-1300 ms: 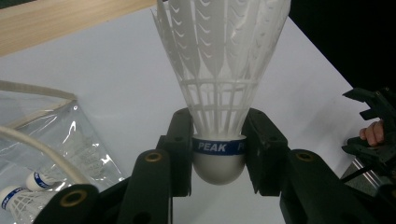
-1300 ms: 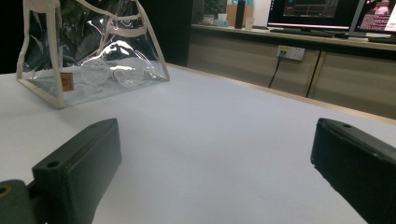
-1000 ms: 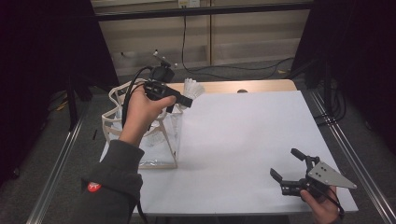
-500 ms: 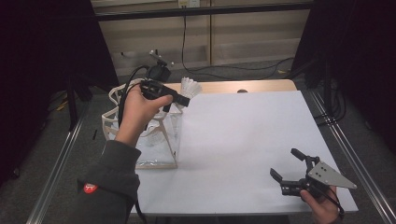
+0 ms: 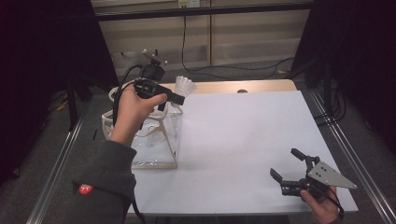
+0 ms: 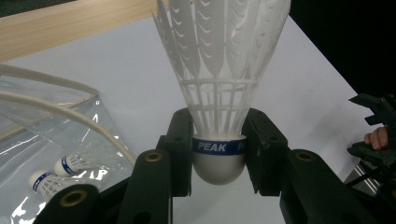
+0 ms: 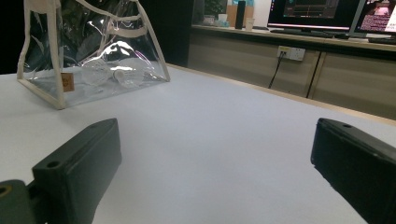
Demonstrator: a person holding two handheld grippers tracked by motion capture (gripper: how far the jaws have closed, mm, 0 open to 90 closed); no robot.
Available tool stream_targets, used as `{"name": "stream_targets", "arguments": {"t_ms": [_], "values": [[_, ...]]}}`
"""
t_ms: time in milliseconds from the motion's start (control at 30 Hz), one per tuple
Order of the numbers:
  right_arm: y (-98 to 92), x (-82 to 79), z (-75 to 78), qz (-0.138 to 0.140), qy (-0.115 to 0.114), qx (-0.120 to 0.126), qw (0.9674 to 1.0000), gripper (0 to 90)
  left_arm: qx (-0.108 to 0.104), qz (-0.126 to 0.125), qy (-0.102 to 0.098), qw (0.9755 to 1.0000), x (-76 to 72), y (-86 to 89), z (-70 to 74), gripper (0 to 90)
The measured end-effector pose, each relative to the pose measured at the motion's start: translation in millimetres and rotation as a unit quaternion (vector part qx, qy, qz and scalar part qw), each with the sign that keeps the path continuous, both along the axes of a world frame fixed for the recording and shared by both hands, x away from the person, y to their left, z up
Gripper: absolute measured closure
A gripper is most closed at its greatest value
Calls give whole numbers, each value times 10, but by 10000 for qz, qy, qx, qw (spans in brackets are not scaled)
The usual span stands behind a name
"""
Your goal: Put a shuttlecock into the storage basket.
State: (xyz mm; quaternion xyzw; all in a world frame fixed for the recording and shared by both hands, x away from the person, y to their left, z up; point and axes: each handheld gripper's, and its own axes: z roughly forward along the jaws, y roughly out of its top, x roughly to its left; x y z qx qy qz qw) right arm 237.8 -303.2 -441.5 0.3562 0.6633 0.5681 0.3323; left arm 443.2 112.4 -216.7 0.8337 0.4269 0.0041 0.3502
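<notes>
My left gripper (image 5: 176, 99) (image 6: 218, 154) is shut on a white shuttlecock (image 5: 185, 86) (image 6: 219, 74), its jaws clamping the cork base by the blue band. It hangs above the far right corner of a clear plastic bag (image 5: 149, 135) (image 7: 93, 56) with cream trim. Two more shuttlecocks (image 6: 56, 172) lie inside the bag. My right gripper (image 5: 290, 164) (image 7: 215, 163) rests near the white table's front right corner, open, with nothing between its jaws.
The white table top (image 5: 247, 140) lies between the bag and the right gripper. A wooden strip (image 5: 243, 86) runs along its far edge. Cables (image 5: 205, 70) trail on the floor behind. Metal rails (image 5: 345, 154) flank the table.
The left hand has lifted the shuttlecock slightly up and to the right above the bag. The right gripper has stayed where it was.
</notes>
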Motion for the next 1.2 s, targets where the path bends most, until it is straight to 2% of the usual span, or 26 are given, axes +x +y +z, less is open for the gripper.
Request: {"name": "stream_targets", "arguments": {"t_ms": [767, 1200], "values": [[3, 1, -2, -1, 7, 1, 10000, 17, -20, 255, -81, 9996, 41, 218, 19, 655], [2, 0, -2, 5, 19, -1, 10000, 17, -24, 416, -62, 9991, 73, 343, -1, 655]]}}
